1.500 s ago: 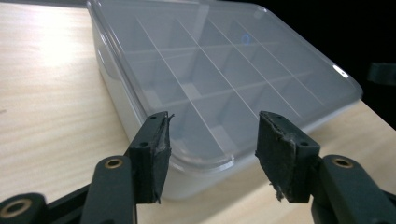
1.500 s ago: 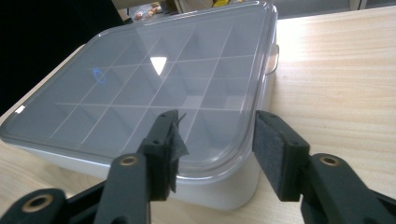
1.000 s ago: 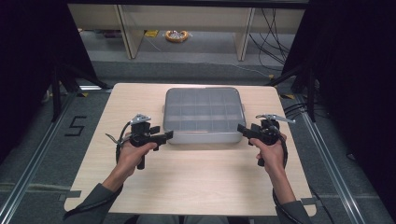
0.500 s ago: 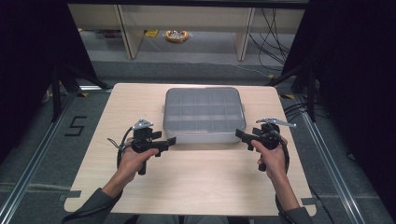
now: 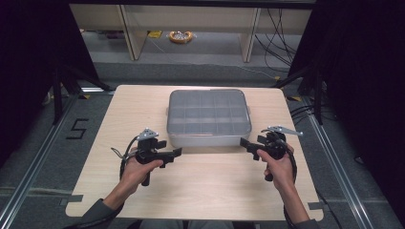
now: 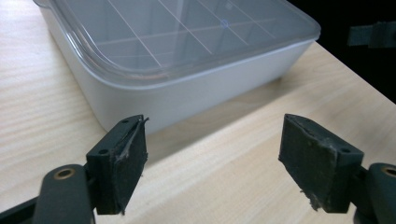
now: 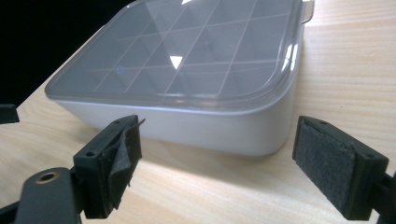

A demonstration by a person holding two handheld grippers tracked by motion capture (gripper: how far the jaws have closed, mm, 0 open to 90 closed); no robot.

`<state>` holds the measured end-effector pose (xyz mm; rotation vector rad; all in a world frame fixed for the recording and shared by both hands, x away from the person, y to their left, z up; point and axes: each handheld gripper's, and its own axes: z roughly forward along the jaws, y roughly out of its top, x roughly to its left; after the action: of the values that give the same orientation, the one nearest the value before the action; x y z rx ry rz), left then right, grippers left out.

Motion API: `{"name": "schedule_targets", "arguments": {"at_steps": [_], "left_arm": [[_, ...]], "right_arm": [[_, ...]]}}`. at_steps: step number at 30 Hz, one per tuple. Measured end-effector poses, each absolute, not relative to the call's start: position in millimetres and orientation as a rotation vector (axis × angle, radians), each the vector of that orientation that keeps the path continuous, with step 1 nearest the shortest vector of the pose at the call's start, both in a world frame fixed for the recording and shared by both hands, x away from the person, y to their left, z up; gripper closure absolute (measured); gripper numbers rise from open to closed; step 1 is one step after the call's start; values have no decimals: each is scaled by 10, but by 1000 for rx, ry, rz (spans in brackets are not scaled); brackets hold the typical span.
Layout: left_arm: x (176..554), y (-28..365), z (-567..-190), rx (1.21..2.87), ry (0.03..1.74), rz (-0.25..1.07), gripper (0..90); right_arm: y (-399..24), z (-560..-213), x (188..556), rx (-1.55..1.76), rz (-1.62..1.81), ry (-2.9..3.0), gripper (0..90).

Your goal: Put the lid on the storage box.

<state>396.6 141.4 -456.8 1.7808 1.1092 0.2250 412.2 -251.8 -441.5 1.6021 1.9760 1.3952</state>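
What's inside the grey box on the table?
Through the clear lid of the box, divider walls form a grid of compartments; those visible look empty. The lid's glare hides some floors, so small contents can't be ruled out.

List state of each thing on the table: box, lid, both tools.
Compartment box: upright on the table, not gripped, compartments look empty through the lid.
Lid: on, closed.
Left tool: open, holds nothing, aimed at the box's near left corner, apart from it.
Right tool: open, holds nothing, by the box's near right corner; contact can't be told.
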Motion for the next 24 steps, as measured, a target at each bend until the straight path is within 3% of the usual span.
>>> {"name": "schedule_targets", "arguments": {"at_steps": [24], "left_arm": [[3665, 1374, -4810, 1835, 1043, 159, 173]], "right_arm": [[-2412, -4513, 3864, 1538, 1363, 2075, 163]]}}
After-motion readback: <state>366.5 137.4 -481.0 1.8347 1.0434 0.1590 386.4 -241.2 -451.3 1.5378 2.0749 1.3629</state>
